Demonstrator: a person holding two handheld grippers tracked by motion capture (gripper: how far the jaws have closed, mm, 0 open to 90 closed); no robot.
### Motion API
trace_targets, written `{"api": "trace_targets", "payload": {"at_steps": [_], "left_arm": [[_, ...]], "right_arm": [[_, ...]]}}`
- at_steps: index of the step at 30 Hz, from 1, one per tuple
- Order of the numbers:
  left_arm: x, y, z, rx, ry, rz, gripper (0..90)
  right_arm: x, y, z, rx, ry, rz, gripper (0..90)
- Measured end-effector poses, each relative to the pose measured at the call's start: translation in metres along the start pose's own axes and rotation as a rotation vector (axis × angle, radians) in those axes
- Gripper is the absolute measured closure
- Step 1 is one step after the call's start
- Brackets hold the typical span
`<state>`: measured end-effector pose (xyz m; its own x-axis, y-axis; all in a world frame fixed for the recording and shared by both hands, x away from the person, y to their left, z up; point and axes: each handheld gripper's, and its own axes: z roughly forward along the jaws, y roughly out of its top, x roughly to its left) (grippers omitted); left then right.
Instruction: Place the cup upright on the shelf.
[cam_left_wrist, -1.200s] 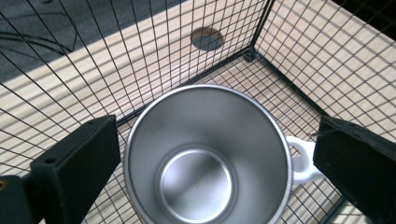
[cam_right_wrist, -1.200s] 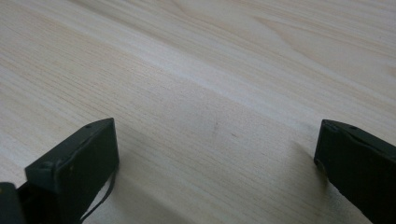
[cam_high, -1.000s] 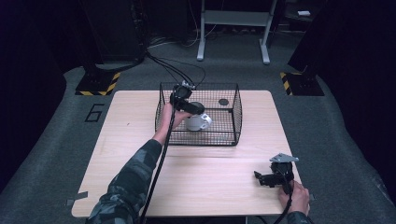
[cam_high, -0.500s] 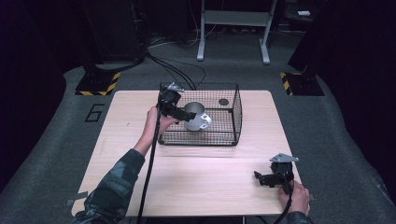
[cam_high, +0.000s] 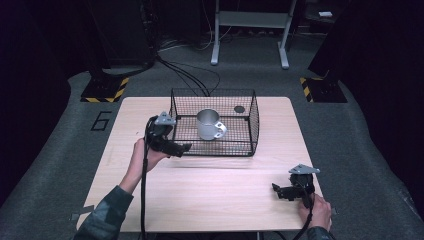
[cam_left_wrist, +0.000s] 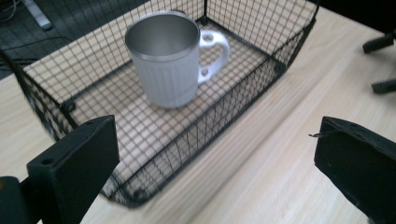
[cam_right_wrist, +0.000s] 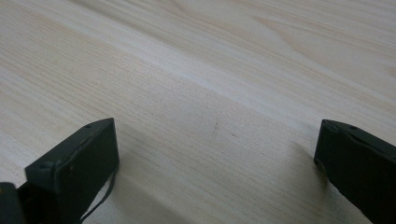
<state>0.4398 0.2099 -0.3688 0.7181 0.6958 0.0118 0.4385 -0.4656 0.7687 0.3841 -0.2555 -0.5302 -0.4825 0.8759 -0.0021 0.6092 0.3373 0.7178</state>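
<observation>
Brushed metal, black wire, pale wood.
The silver ribbed metal mug (cam_left_wrist: 169, 60) looked matt; the black wire-mesh basket (cam_left_wrist: 243, 88) was thin-stranded; the light wooden table (cam_right_wrist: 224, 70) showed smooth grain.

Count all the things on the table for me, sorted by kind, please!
Metal cups: 1, the metal cup standing upright in the basket
Wire baskets: 1, the black wire basket
Small dark round things: 1, the round thing in the basket's far corner
Grippers: 2, the left gripper and the right gripper
Total: 5
</observation>
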Motion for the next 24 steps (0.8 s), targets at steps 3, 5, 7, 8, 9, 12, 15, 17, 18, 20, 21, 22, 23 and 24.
{"api": "trace_targets", "payload": {"at_steps": [3, 5, 7, 8, 9, 12, 15, 17, 18, 20, 21, 22, 23, 24], "left_arm": [[-0.008, -0.026, -0.008, 0.014, 0.02, 0.01, 0.2], [-0.01, -0.033, -0.009, 0.017, 0.029, 0.014, 0.2], [-0.013, -0.047, -0.011, 0.026, 0.053, 0.012, 0.2], [-0.014, -0.057, -0.012, 0.027, 0.071, 0.015, 0.2], [-0.014, -0.065, -0.013, 0.041, 0.071, 0.018, 0.2], [-0.015, -0.087, -0.013, 0.057, 0.072, 0.006, 0.2], [-0.012, -0.111, -0.009, 0.066, 0.07, -0.015, 0.1], [-0.01, -0.136, -0.002, 0.084, 0.088, -0.06, 0.1], [-0.009, -0.144, 0.001, 0.092, 0.086, -0.072, 0.1], [-0.007, -0.152, 0.003, 0.112, 0.099, -0.078, 0.1], [-0.005, -0.159, 0.006, 0.122, 0.107, -0.092, 0.1], [-0.004, -0.166, 0.01, 0.116, 0.104, -0.112, 0.1], [-0.001, -0.171, 0.012, 0.137, 0.098, -0.122, 0.1], [-0.001, -0.182, 0.017, 0.113, 0.112, -0.153, 0.1]], "right_arm": [[0.0, 0.0, 0.0, 0.0, 0.0, 0.0, 0.0], [0.0, 0.0, 0.0, 0.0, 0.0, 0.0, 0.0], [0.0, 0.0, 0.0, 0.0, 0.0, 0.001, 0.0], [0.0, 0.0, 0.0, 0.0, 0.0, 0.001, 0.0], [0.0, 0.0, 0.0, 0.0, 0.0, 0.001, 0.0], [0.0, 0.0, 0.0, 0.0, 0.0, 0.0, 0.0], [0.0, 0.0, 0.0, 0.0, 0.0, 0.001, 0.0], [0.0, 0.0, 0.0, 0.0, 0.0, 0.001, 0.0], [0.0, 0.0, 0.0, 0.001, 0.0, 0.0, 0.0], [0.0, 0.0, 0.0, 0.001, 0.0, 0.0, 0.0], [0.0, 0.0, 0.0, 0.001, 0.0, 0.001, 0.0], [0.0, 0.0, 0.0, 0.0, 0.0, 0.0, 0.0], [0.0, 0.0, 0.0, 0.001, 0.0, 0.001, 0.0], [0.0, 0.0, 0.0, 0.001, 0.0, 0.0, 0.0]]}}
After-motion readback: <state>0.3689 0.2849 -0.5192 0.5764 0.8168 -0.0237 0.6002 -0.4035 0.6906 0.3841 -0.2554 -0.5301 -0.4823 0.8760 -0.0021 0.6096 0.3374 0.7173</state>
